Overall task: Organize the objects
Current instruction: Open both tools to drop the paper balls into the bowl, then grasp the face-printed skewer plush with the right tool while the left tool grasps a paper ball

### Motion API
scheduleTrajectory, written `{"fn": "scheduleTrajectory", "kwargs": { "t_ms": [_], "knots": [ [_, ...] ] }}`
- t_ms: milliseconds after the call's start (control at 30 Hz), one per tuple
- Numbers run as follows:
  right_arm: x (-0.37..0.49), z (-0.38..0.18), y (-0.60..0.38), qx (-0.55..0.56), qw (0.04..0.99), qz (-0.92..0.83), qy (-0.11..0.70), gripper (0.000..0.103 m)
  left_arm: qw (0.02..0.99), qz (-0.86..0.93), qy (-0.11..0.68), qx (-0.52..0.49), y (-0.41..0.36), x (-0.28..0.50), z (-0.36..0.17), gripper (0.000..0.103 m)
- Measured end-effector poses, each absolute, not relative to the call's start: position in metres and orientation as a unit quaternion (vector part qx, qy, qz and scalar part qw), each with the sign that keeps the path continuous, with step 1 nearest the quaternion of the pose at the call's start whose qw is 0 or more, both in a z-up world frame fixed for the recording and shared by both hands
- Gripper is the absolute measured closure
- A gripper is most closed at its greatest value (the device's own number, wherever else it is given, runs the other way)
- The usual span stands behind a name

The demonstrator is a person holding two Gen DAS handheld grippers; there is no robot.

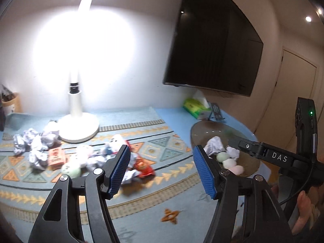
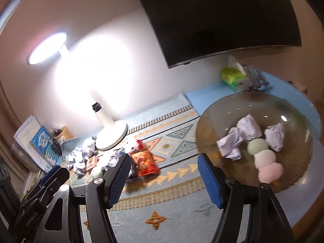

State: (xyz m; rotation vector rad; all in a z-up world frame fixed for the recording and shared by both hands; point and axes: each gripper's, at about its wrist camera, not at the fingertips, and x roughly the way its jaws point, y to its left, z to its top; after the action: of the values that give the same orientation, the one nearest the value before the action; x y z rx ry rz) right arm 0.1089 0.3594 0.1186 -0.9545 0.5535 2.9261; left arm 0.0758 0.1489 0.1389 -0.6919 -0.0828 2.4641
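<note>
Both grippers hang over a patterned mat [image 2: 174, 141] with their blue-padded jaws spread wide and nothing between them: the left gripper [image 1: 160, 170] faces the loose pile, and the right gripper [image 2: 163, 174] sits just left of the bowl [image 2: 210, 121]. The bowl, a brownish see-through glass dish, stands at the mat's right edge on a plain blue surface, and it holds three crumpled paper balls [image 2: 248, 129] and a plush skewer [image 2: 264, 156] of three soft spheres, green, white and pink, lying side by side among the paper. In the left wrist view the same bowl [image 1: 197, 129] shows behind the right gripper [image 1: 230, 139], whose black arm reaches across its rim. Left of the bowl, well apart from it, the unsorted pile lies on the mat near the foot of a lit white lamp [image 2: 110, 135]: more paper balls [image 1: 30, 143], a small orange box [image 1: 55, 155], a red snack bag [image 2: 144, 163], a white plush toy [image 2: 132, 144] with a red bow, and a pale green ball [image 1: 70, 169]. Behind the bowl, against the wall under a dark screen [image 2: 222, 20], stands a green tissue pack [image 2: 231, 77]. At the far left a beige cup [image 1: 12, 103] holds dark items too blurred to name.
</note>
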Motion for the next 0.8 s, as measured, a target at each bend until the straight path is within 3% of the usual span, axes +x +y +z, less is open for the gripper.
{"fn": "scheduleTrajectory", "kwargs": {
  "t_ms": [367, 800],
  "knots": [
    [0.068, 0.047, 0.231, -0.351, -0.084, 0.926, 0.109, 0.036, 0.099, 0.945, -0.054, -0.308, 0.004, 0.05, 0.07, 0.041],
    [0.051, 0.013, 0.21, -0.379, -0.082, 0.918, 0.082, 0.034, 0.094, 0.929, -0.095, -0.346, -0.021, 0.041, 0.029, 0.041]
  ]
}}
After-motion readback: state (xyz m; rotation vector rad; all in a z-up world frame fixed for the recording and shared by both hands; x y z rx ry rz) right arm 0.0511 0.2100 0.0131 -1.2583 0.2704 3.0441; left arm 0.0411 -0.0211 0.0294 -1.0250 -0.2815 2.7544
